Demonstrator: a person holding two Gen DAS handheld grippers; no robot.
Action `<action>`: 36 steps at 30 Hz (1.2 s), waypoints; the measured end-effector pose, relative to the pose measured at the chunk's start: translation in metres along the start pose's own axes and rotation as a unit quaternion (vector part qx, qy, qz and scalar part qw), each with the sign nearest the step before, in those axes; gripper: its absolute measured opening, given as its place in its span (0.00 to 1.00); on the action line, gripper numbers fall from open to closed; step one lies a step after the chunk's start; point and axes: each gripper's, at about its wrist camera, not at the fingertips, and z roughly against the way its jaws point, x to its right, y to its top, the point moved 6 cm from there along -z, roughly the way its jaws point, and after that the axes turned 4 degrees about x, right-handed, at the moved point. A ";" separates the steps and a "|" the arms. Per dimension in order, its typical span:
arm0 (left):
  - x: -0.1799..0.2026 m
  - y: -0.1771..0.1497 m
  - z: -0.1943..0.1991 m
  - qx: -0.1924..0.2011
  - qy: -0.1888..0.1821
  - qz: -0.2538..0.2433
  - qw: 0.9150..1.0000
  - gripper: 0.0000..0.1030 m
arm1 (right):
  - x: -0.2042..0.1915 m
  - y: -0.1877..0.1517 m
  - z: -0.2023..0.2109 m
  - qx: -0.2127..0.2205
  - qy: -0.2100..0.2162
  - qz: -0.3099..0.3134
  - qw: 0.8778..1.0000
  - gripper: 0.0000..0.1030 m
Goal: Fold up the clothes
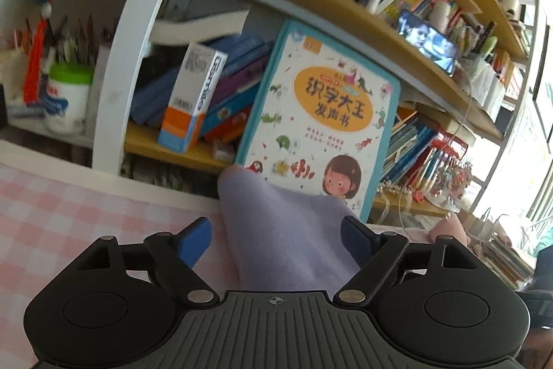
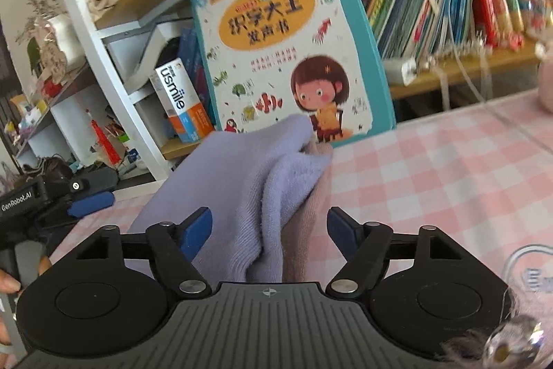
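A lavender knit garment (image 1: 276,230) lies bunched on the pink checked tablecloth (image 1: 69,213). It rises between the blue pads of my left gripper (image 1: 276,241), whose jaws stand wide and do not press on it. In the right wrist view the same lavender garment (image 2: 242,178) is folded over a mauve layer (image 2: 307,217). It sits between the spread fingers of my right gripper (image 2: 269,232), which is open too. One blue finger (image 2: 91,201) of the left gripper shows at the left edge of that view, beside the cloth.
A big picture book (image 2: 287,51) leans on the bookshelf (image 1: 172,154) just behind the cloth, with a white and orange box (image 2: 179,99) beside it. A person's hand (image 2: 8,282) shows at the far left. A pink plush (image 2: 546,82) sits at the right. Checked cloth (image 2: 432,168) spreads rightward.
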 end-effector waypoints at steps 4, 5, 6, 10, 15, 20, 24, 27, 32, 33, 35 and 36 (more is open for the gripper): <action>0.021 -0.007 0.019 0.010 -0.001 -0.037 0.999 0.87 | -0.006 -0.005 0.021 0.012 -0.013 0.035 0.999 0.73; 0.027 -0.010 0.023 0.012 -0.001 -0.050 0.999 0.89 | -0.007 -0.007 0.027 0.015 -0.017 0.042 0.999 0.74; 0.033 -0.013 0.027 0.013 -0.001 -0.062 0.998 0.90 | -0.008 -0.008 0.032 0.017 -0.022 0.049 0.998 0.74; 0.057 -0.027 0.040 0.010 0.002 -0.104 0.995 0.93 | -0.009 -0.015 0.050 0.026 -0.044 0.069 0.996 0.76; 0.080 -0.044 0.052 0.007 0.016 -0.138 0.990 0.96 | -0.010 -0.025 0.068 0.039 -0.070 0.088 0.993 0.78; 0.086 -0.057 0.059 0.013 0.049 -0.145 0.988 0.97 | -0.011 -0.035 0.081 0.053 -0.095 0.101 0.989 0.79; 0.082 -0.062 0.060 0.011 0.062 -0.144 0.988 0.97 | -0.013 -0.039 0.087 0.060 -0.106 0.112 0.986 0.79; 0.079 -0.064 0.061 0.017 0.079 -0.150 0.985 0.97 | -0.017 -0.041 0.089 0.067 -0.110 0.123 0.984 0.81; 0.077 -0.064 0.063 0.023 0.094 -0.161 0.982 0.97 | -0.022 -0.043 0.087 0.081 -0.131 0.153 0.976 0.86; 0.077 -0.065 0.063 0.025 0.095 -0.165 0.981 0.97 | -0.023 -0.044 0.086 0.082 -0.138 0.164 0.973 0.87; 0.077 -0.068 0.064 0.025 0.099 -0.175 0.979 0.98 | -0.025 -0.045 0.083 0.076 -0.144 0.176 0.971 0.90; 0.078 -0.069 0.064 0.025 0.100 -0.179 0.978 0.98 | -0.026 -0.046 0.082 0.073 -0.144 0.180 0.970 0.90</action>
